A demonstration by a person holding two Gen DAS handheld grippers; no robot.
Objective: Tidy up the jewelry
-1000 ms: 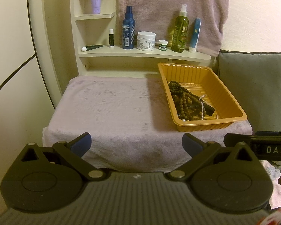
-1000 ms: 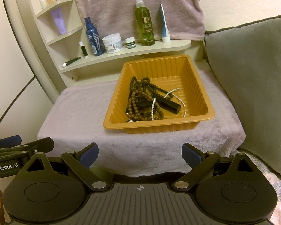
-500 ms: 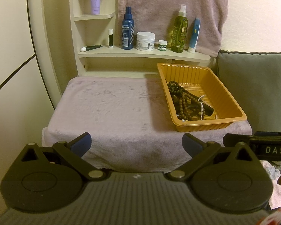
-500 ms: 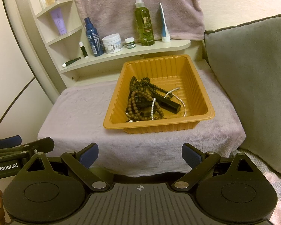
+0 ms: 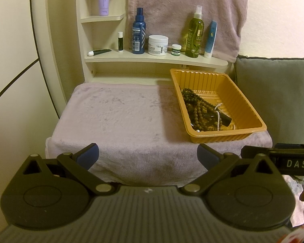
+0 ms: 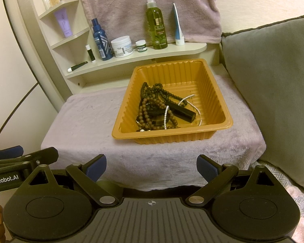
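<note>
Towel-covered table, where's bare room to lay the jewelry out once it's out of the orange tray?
The free patch is the towel left of the orange tray, bordered by the shelf unit behind and the front edge. A narrow strip runs before the tray. The tray's left half is crowded with tangled beads; the shelf is packed with bottles.

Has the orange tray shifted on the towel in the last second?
No. In the right wrist view the orange tray sits the same against the shelf behind it; both grippers wait open.
</note>
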